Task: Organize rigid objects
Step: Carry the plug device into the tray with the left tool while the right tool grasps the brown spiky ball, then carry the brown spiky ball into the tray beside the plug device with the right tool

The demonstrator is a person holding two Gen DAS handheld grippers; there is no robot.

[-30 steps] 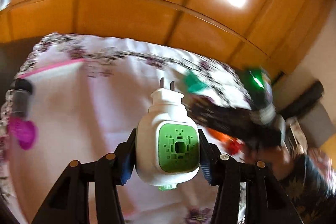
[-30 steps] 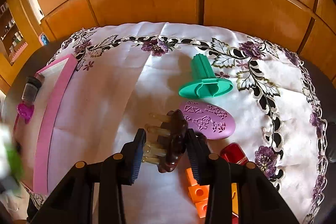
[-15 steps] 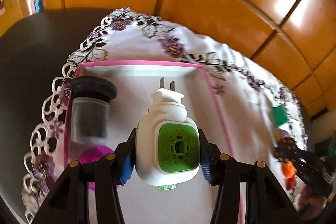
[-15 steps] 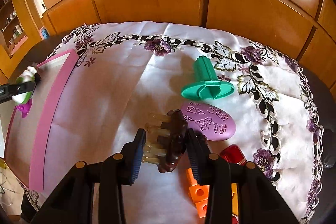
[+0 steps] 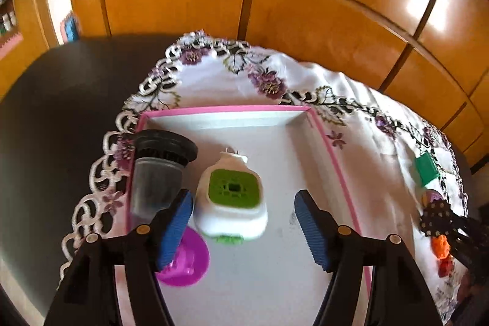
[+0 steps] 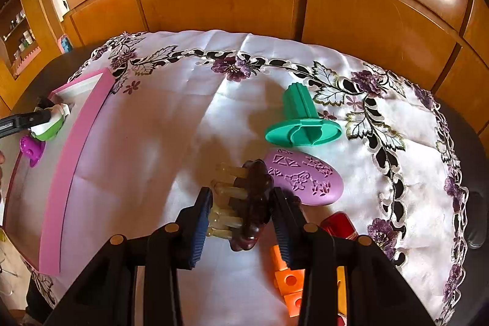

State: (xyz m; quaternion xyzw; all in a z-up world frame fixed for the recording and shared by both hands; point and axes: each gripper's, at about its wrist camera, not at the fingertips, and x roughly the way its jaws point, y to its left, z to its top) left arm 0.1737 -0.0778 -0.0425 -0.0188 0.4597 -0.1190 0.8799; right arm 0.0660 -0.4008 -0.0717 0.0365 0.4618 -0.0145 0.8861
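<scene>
- The right gripper (image 6: 241, 216) clamps a dark brown hair claw clip (image 6: 253, 203) above the white embroidered tablecloth (image 6: 171, 124)
- A teal stamp (image 6: 301, 124) and lilac oval (image 6: 305, 176) lie just beyond
- A pink-rimmed tray (image 6: 70, 167) sits far left

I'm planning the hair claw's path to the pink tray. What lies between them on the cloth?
Nothing: in the right wrist view the white cloth is bare between the hair claw, clamped in the right gripper, and the pink tray.

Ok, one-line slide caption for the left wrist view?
Left hand-held gripper opening, white-and-green plug-in released in pink-rimmed tray.
</scene>
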